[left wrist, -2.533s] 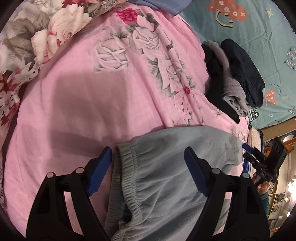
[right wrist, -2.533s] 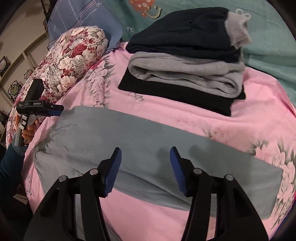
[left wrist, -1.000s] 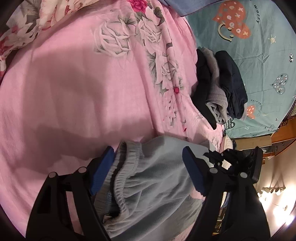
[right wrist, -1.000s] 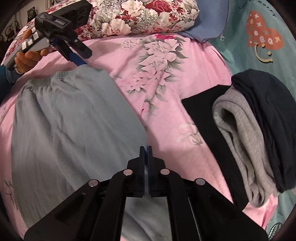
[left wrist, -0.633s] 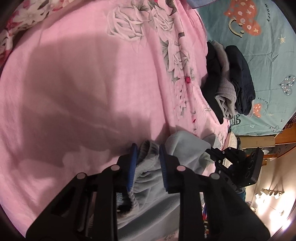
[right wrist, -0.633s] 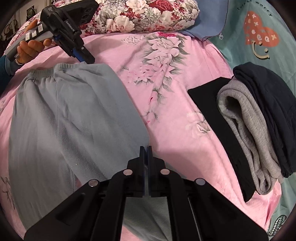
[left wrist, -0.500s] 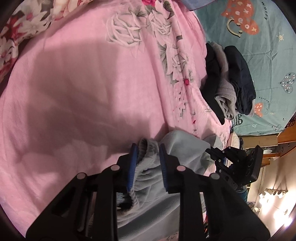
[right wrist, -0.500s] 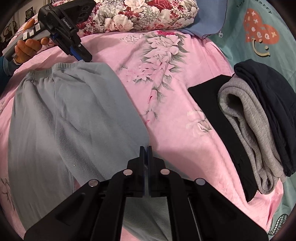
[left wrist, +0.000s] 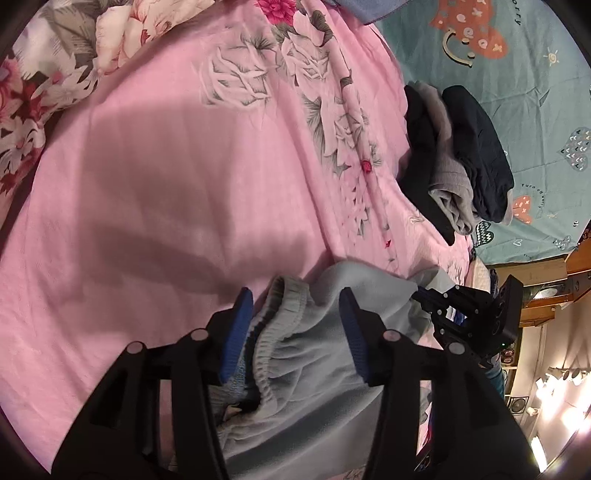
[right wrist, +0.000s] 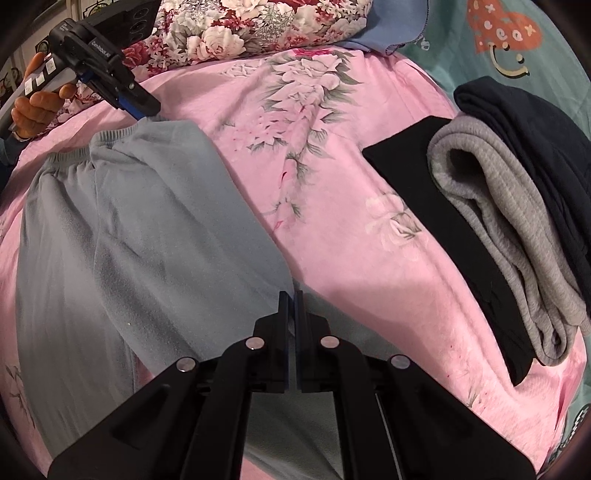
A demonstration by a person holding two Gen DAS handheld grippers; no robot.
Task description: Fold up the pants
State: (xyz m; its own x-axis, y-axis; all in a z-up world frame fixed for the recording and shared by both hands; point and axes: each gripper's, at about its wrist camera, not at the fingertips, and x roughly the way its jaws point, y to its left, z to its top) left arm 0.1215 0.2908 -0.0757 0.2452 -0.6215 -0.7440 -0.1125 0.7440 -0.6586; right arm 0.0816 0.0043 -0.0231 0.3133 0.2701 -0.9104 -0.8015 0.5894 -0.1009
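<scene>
Right on the teal sheet (left wrist: 535, 59) at the far side there is writing: the left view shows "Turn off worry" by a little orange heart, and part of "worry" at the top edge. Small white letters sit on the body of the left gripper (right wrist: 146, 110) in the right view, too tiny to read.

One pair of light grey-blue pants (right wrist: 129, 229) lies on the pink flowered bed cover (right wrist: 314, 122), on the near left part of the bed. One stack of folded clothes (right wrist: 498, 221) sits on the right, well apart from the pants. I count three pieces in it: a black one at the bottom, a grey one in the middle, a dark navy one on top. One red and white flowered pillow (right wrist: 258, 26) lies at the far end, with one blue cloth (right wrist: 391, 22) just beside it.

The left gripper (left wrist: 295, 325) has its two blue pads spread, one on each side of the bunched stretchy waistband (left wrist: 288, 310). The pads do not press the cloth. The right gripper (right wrist: 290, 299) has its fingers pressed together, pinching the edge of a pants leg near the bottom.

Only the right view shows the whole pants spread out, and the person's hand (right wrist: 40, 107) holding the left tool. Only the left view shows the open waistband up close, the right gripper (left wrist: 424, 295) from far off, and bright lamps (left wrist: 554, 384) and wooden furniture (left wrist: 550, 291) past the bed.
</scene>
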